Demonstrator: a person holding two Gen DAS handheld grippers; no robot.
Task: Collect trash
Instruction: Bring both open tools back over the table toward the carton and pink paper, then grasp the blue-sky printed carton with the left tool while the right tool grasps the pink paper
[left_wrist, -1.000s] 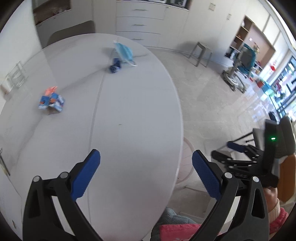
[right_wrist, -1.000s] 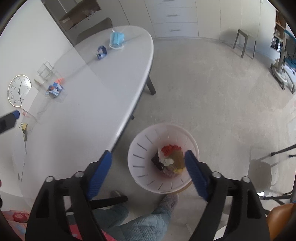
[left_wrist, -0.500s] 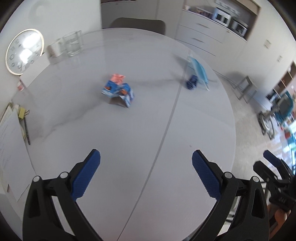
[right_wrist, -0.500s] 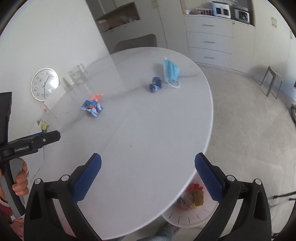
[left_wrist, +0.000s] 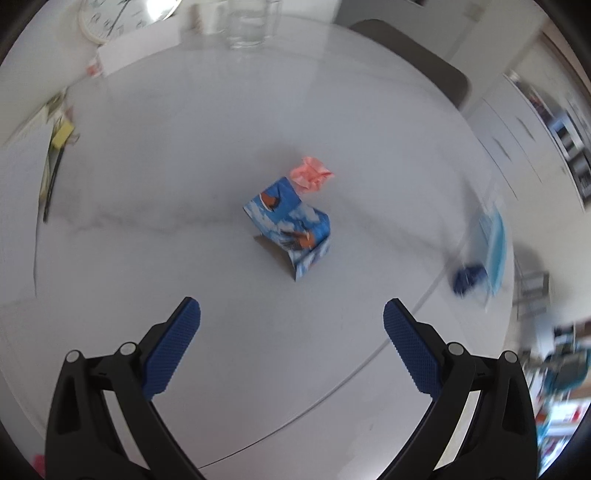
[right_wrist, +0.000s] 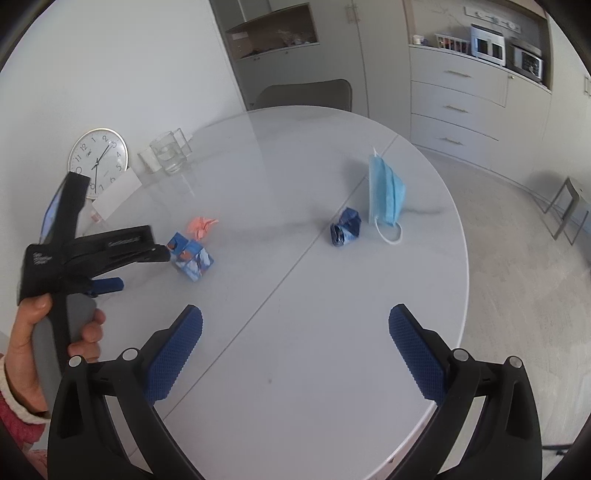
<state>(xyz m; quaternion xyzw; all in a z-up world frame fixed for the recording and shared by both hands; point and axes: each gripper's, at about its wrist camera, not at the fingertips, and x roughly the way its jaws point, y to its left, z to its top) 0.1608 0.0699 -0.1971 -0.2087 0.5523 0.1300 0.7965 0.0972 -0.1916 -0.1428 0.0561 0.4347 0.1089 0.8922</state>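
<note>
A crushed blue printed carton (left_wrist: 291, 225) lies on the white oval table (left_wrist: 221, 129), with a crumpled pink paper (left_wrist: 312, 173) just behind it. My left gripper (left_wrist: 291, 325) hovers open a short way in front of the carton, nothing between its fingers. In the right wrist view the carton (right_wrist: 192, 260) and pink paper (right_wrist: 202, 225) lie mid-left, and the left gripper (right_wrist: 142, 269) reaches in beside them. A dark blue crumpled wrapper (right_wrist: 345, 230) and a light blue face mask (right_wrist: 386, 195) lie farther right. My right gripper (right_wrist: 295, 328) stands wide open above the near table (right_wrist: 295, 155), holding nothing.
A wall clock (right_wrist: 98, 160), a glass (right_wrist: 168, 155) and a white card lean at the table's back left. Papers and a pen (left_wrist: 55, 147) lie at its left edge. A grey chair (right_wrist: 306, 92) stands behind the table, a stool (right_wrist: 569, 206) on the floor at right.
Both grippers swung from the table's edge and the floor bin onto the tabletop. The left one closed in on the carton. The bin left view. The right jaws widened a little.
</note>
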